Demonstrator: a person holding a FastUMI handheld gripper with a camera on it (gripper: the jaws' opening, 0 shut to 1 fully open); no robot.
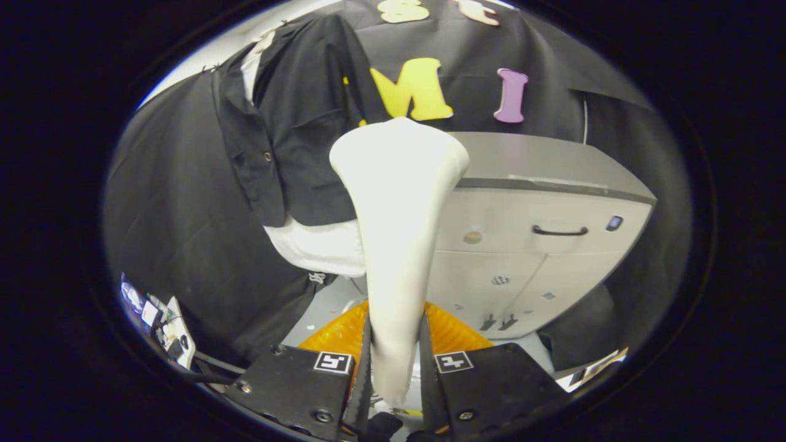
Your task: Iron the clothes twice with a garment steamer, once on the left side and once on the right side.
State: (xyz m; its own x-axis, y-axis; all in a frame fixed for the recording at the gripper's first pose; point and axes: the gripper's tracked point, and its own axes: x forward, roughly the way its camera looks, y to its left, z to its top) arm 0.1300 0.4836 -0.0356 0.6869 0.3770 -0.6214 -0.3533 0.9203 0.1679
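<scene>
A white garment steamer (396, 209) stands up between my fingers, its narrow handle pinched low down and its wide head flaring above. My gripper (396, 362) is shut on that handle. Beyond the steamer's head and to its left hangs a dark short jacket (295, 135) over a white shirt (319, 245), both against the black cloth wall. The steamer head sits just right of the jacket's lower hem, slightly in front of it; I cannot tell whether it touches the cloth.
A pale grey cabinet (540, 239) with a black drawer handle (560, 231) stands right of the clothes. An orange ribbed object (344, 334) lies low behind my fingers. Cables and small gadgets (163, 328) clutter the floor at the lower left.
</scene>
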